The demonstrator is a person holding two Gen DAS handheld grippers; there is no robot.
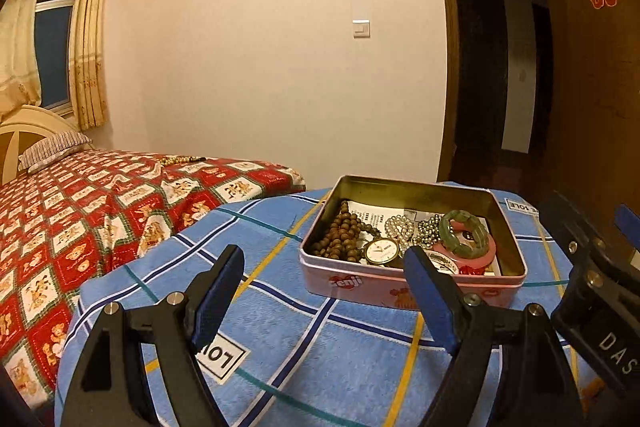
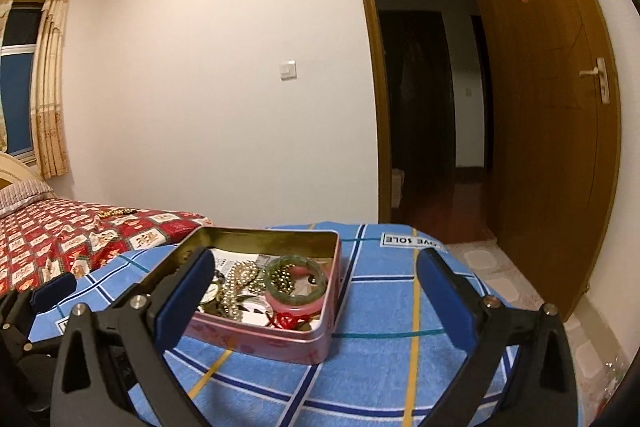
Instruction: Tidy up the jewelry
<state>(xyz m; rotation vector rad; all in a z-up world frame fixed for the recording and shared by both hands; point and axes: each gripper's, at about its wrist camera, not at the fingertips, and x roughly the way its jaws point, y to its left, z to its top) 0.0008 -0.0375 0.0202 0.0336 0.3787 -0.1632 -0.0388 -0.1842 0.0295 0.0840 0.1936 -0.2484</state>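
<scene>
An open pink tin box [image 1: 360,285] [image 2: 280,341] sits on a blue checked towel [image 1: 320,355] [image 2: 384,367]. Inside lie a brown bead bracelet [image 1: 340,237], a watch [image 1: 382,251], pearl strands [image 1: 398,227] [image 2: 236,281], and a green bangle [image 1: 464,233] [image 2: 296,281] on a pink ring. My left gripper [image 1: 324,295] is open and empty, just in front of the box's near left corner. My right gripper [image 2: 316,299] is open and empty, with the box between its fingers; it also shows in the left wrist view [image 1: 592,259].
A bed with a red patterned cover [image 1: 80,219] [image 2: 60,239] lies to the left, with a bead string [image 1: 180,159] [image 2: 118,213] on it. An open wooden door [image 2: 552,131] and a dark doorway [image 2: 424,99] are at the right. The towel's far edge drops off behind the box.
</scene>
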